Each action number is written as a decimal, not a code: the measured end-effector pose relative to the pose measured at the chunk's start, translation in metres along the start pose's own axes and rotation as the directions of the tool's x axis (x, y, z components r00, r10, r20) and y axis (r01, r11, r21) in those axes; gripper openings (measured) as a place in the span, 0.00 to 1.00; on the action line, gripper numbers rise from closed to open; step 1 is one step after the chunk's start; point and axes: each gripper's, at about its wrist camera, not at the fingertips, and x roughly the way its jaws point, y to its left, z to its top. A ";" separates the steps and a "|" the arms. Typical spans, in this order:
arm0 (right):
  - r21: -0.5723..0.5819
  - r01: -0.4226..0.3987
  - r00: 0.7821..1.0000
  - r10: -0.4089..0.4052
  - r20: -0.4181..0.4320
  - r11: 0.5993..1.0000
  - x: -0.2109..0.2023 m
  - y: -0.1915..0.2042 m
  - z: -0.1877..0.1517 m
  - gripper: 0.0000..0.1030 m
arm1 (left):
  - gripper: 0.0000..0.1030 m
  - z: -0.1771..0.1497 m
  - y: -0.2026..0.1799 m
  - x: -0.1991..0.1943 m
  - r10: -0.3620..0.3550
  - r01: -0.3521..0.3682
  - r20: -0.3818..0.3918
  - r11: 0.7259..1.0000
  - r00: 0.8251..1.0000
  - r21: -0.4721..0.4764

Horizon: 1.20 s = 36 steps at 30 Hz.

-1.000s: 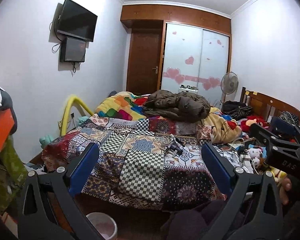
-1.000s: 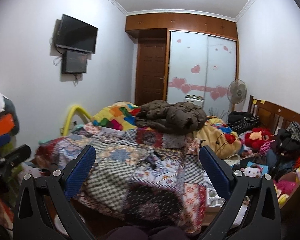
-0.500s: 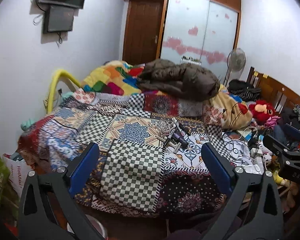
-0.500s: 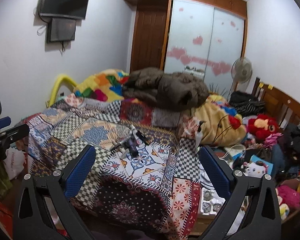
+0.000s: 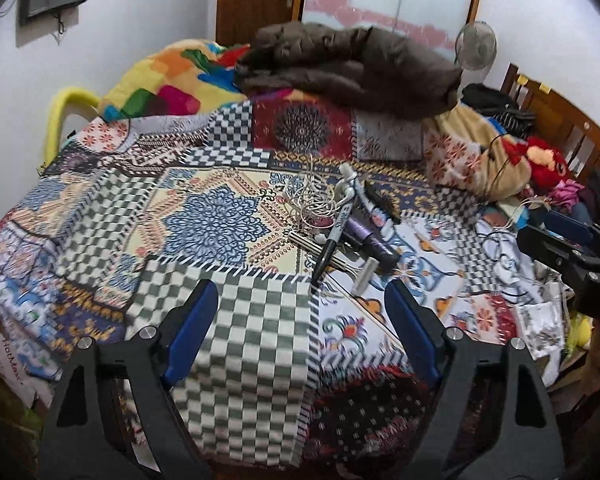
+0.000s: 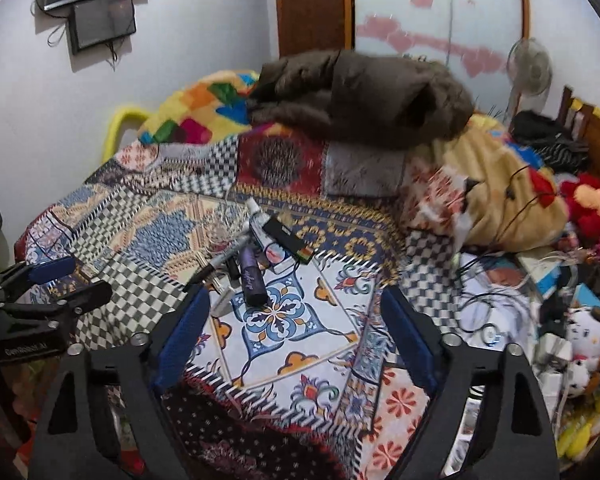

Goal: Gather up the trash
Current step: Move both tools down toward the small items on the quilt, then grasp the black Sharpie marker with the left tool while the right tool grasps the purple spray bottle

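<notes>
Both tools, left (image 5: 300, 320) and right (image 6: 294, 328), spread empty over the bed's quilt (image 5: 236, 320), closing on the marker (image 5: 332, 236) clutter—next, choose one piece.

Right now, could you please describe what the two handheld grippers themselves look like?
Both look alike: the left gripper and right gripper have matte black angular frames, silver bolts at the joints and blue padded fingers. White lettering marks each body, too blurred to read fully. No cables or sleeves show.
</notes>
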 end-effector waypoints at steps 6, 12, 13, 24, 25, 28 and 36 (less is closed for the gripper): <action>0.025 -0.107 0.986 0.110 -0.124 0.994 0.058 -0.007 0.002 0.56 | 0.58 0.005 -0.001 0.062 -0.065 0.065 -0.081 0.998 0.995 0.007; 0.036 -0.189 0.960 0.192 -0.204 0.981 0.104 -0.002 0.004 0.37 | 0.32 0.006 -0.008 0.108 -0.110 0.117 -0.148 0.992 0.983 0.039; 0.034 -0.196 0.956 0.199 -0.214 0.980 0.110 -0.001 0.005 0.36 | 0.31 0.006 -0.009 0.113 -0.118 0.126 -0.153 0.991 0.981 0.039; 0.007 -0.250 0.935 0.243 -0.259 0.968 0.147 0.011 0.006 0.25 | 0.19 0.016 -0.010 0.137 -0.160 0.169 -0.141 0.984 0.977 0.056; 0.004 -0.249 0.934 0.241 -0.263 0.968 0.149 0.011 0.005 0.25 | 0.16 0.017 -0.010 0.138 -0.170 0.179 -0.148 0.982 0.974 0.055; 0.009 -0.256 0.929 0.248 -0.274 0.967 0.155 0.013 0.004 0.24 | 0.14 0.018 -0.013 0.137 -0.173 0.183 -0.154 0.982 0.973 0.055; 0.023 -0.214 0.943 0.212 -0.256 0.977 0.153 0.014 0.002 0.23 | 0.11 0.012 -0.019 0.125 -0.192 0.202 -0.159 0.978 0.968 0.050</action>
